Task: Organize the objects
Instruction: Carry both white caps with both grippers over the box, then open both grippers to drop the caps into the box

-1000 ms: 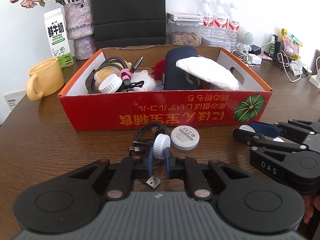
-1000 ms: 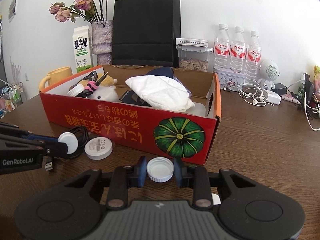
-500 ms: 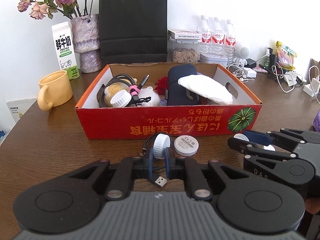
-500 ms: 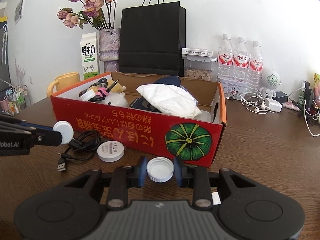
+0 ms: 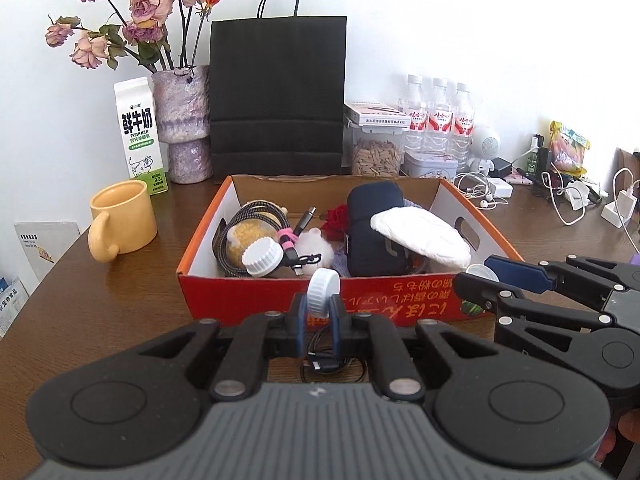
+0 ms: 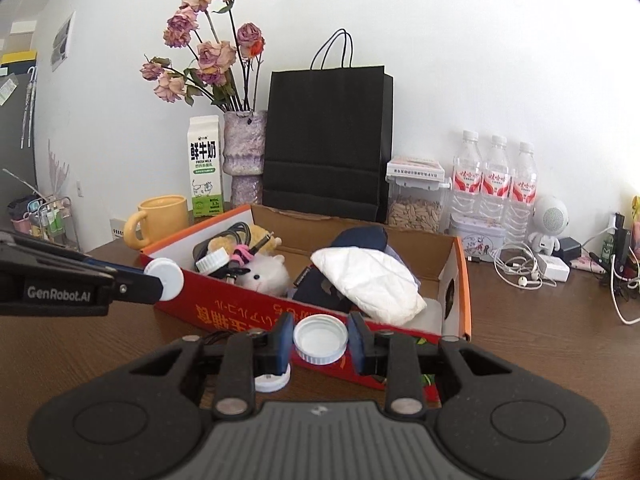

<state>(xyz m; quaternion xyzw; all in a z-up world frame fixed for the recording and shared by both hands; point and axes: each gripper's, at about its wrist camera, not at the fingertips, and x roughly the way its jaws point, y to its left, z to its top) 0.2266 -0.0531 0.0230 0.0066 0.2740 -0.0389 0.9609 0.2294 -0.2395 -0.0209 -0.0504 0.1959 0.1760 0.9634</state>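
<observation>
My left gripper [image 5: 319, 311] is shut on a white bottle cap [image 5: 322, 289] held on edge, just in front of the red cardboard box [image 5: 404, 307]. My right gripper [image 6: 320, 339] is shut on a wider white cap [image 6: 320, 338] with its hollow side up, near the box's front wall [image 6: 224, 309]. Each gripper shows in the other's view: the right gripper [image 5: 478, 274] and the left gripper [image 6: 164, 275]. The box holds a coiled cable, another white cap [image 5: 262, 257], a plush toy, a navy pouch [image 5: 372, 236] and a white pad [image 5: 420, 234].
A black USB cable [image 5: 332, 366] and a white round disc [image 6: 273, 381] lie on the brown table below the grippers. A yellow mug [image 5: 120, 220], milk carton [image 5: 139, 134], vase, black paper bag [image 5: 278, 96] and water bottles [image 5: 438, 120] stand behind. Cables and chargers [image 5: 576, 200] clutter the right.
Both grippers have risen with their caps and tilted further down. The box now sits lower in view, and the cable and disc have slid beneath the fingers.
</observation>
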